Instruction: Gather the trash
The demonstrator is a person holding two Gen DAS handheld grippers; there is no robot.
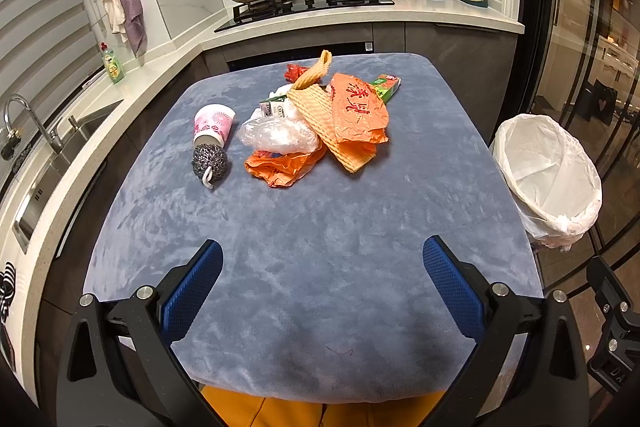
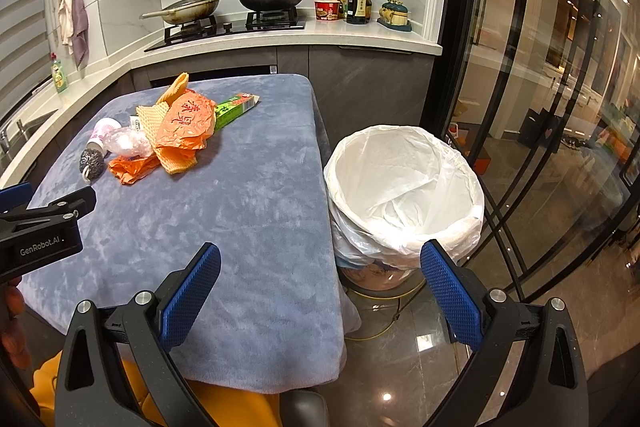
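A pile of trash lies at the far middle of the blue-grey table (image 1: 304,227): orange plastic bags (image 1: 358,107), an orange foam net (image 1: 320,115), a clear plastic bag (image 1: 276,137), a green carton (image 1: 386,87), a pink paper cup (image 1: 212,125) on its side and a steel scourer (image 1: 209,161). The pile also shows in the right wrist view (image 2: 180,131). A bin with a white liner (image 2: 404,187) stands on the floor right of the table. My left gripper (image 1: 322,291) is open and empty over the near table. My right gripper (image 2: 320,291) is open and empty above the table's right edge.
A kitchen counter (image 1: 440,15) with a hob, two lidded pans, bottles and a noodle cup runs behind the table. A sink and tap (image 1: 24,123) are at the left. Glass sliding doors (image 2: 540,107) stand at the right. The left gripper's body (image 2: 40,227) shows at the right view's left edge.
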